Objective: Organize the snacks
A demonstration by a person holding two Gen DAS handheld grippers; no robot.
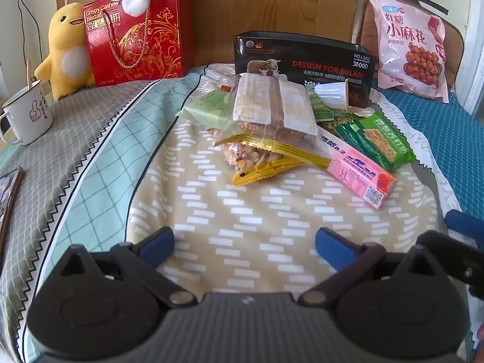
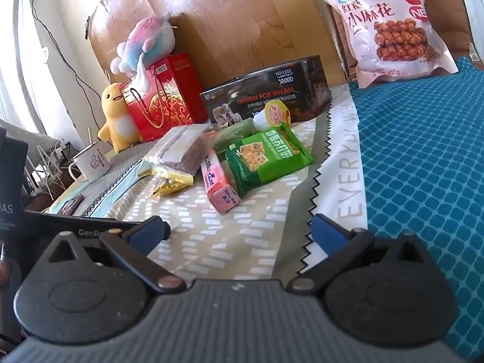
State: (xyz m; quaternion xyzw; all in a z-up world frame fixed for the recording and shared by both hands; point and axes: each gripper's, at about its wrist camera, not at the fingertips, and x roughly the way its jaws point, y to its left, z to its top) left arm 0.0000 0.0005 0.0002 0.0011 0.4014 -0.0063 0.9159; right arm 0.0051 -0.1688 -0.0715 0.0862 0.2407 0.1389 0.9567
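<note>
A pile of snacks lies mid-table on a patterned cloth: a clear pack of brown bars (image 1: 272, 109) (image 2: 184, 148) on top, a yellow-edged nut bag (image 1: 260, 160) (image 2: 169, 181) under it, a pink carton (image 1: 360, 172) (image 2: 219, 187), a green cracker pack (image 1: 378, 142) (image 2: 266, 160) and a small jelly cup (image 1: 332, 93) (image 2: 273, 115). A black box (image 1: 302, 63) (image 2: 266, 96) stands behind them. My left gripper (image 1: 245, 243) is open and empty, short of the pile. My right gripper (image 2: 239, 231) is open and empty, in front of the pink carton.
A red biscuit gift box (image 1: 139, 36) (image 2: 163, 103), a yellow plush duck (image 1: 66, 51) (image 2: 116, 118) and a white mug (image 1: 27, 112) (image 2: 90, 163) stand at the back left. A large pink snack bag (image 1: 411, 48) (image 2: 390, 27) leans at the back right above a blue cloth (image 2: 423, 163).
</note>
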